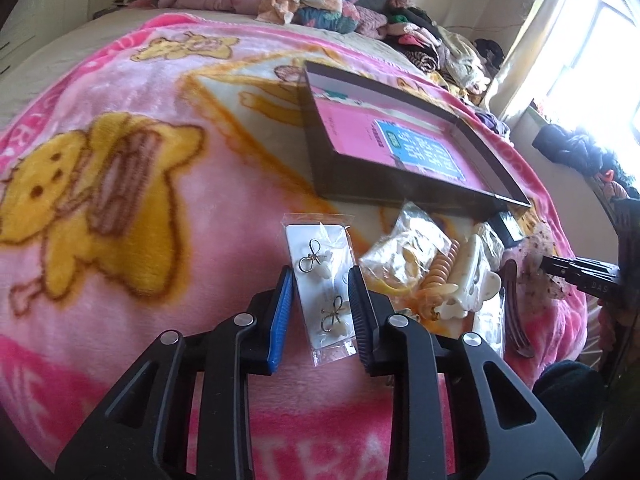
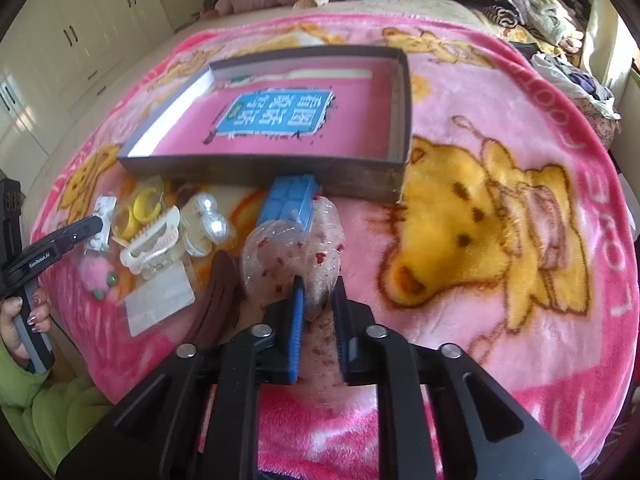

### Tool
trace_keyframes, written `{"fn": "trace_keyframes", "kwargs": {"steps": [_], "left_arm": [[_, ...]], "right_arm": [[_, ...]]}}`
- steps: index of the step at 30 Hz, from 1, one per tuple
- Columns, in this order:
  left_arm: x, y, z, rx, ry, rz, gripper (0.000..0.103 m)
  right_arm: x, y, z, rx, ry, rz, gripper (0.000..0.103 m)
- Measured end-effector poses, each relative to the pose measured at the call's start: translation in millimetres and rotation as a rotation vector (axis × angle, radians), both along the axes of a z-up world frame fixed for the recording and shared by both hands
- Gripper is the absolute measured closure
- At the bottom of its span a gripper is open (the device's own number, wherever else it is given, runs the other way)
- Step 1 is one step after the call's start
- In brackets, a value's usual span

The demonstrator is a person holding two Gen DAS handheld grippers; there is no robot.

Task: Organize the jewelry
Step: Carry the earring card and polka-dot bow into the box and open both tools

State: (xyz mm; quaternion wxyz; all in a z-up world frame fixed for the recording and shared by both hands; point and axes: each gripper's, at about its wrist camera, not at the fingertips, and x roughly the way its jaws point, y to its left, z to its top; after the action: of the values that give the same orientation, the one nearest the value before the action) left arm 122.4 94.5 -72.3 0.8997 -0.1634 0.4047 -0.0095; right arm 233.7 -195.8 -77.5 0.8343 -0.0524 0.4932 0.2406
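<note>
Here, earring card (image 1: 326, 288) clear-wrapped; 2 bows

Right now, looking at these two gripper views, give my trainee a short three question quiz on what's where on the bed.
1. True or false: the shallow dark box already holds the earring card.
2. What is the right gripper shut on?
A. a white claw clip
B. a clear bag with red specks
C. a yellow ring
3. Fill in: the left gripper is clamped on a bagged card carrying two ____-shaped earrings.

Key:
1. False; the card lies on the blanket, outside the box.
2. B, the speckled bag.
3. Bow.
</note>
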Motion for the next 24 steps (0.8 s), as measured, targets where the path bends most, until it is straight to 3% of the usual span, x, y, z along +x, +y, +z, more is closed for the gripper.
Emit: {"fn": "trace_keyframes", "kwargs": {"steps": [7,13,19,24], "left_arm": [[3.7,16.1,15.0,0.034,-0.046,0.041,0.083],[22.7,8.5,35.0,0.087,-0.095,-0.012,0.083],[47.6,-6.0,50.5,0.168,-0.125,-0.029,0.082],[73.1,-16.0,59.3,0.176,-0.142,-0.044,0.082]], "right_arm": [[-5.1,-8.7,27.2,0.058,-0.083,-0.032,0.091],[6.5,3.5,52.4,0.071,-0.155,-0.047,0.091],[23.9,21.9,63.9,0.092,-0.175,-0.06,0.091],[40.3,32.6,66.2,0.1,-0.177,-0.085,0.091]]}}
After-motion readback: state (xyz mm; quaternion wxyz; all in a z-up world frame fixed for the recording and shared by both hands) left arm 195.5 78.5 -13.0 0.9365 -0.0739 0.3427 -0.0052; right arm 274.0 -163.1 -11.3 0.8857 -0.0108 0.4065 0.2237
